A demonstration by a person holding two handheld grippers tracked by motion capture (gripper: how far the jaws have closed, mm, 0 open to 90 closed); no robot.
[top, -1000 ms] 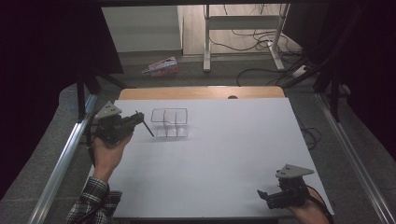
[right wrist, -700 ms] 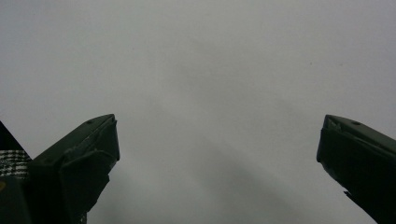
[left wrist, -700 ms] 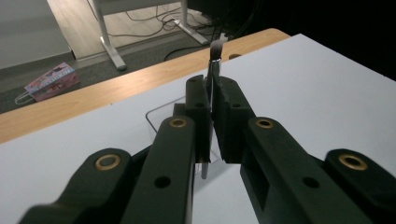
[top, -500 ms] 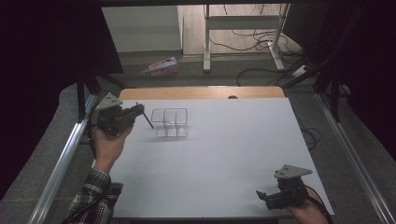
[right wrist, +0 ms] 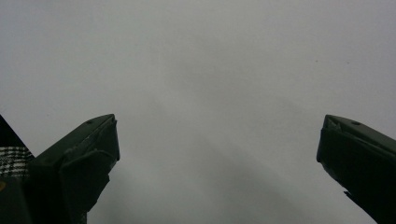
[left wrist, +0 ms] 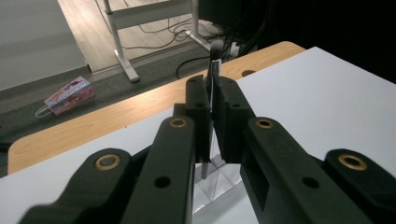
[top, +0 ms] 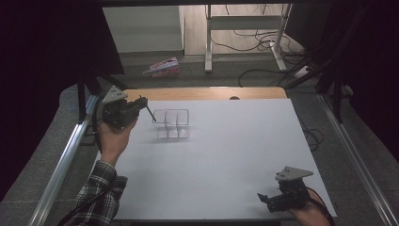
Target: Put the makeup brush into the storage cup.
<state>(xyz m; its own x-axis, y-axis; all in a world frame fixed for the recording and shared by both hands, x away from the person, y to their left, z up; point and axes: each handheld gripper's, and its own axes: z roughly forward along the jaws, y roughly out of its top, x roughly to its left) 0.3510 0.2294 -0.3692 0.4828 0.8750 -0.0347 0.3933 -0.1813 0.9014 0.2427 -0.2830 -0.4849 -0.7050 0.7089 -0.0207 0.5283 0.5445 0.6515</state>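
A divided organizer sits at the counter's far left; a small bag lies on the floor beyond.

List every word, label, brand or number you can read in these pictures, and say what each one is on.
No text can be read.
Pink printed bag on the floor beyond the table: it has a colourful print, too small and blurred to read in the high view and the left gripper view.
Left tongs, the brush they hold, the clear organiser, right tongs: no markings seen.
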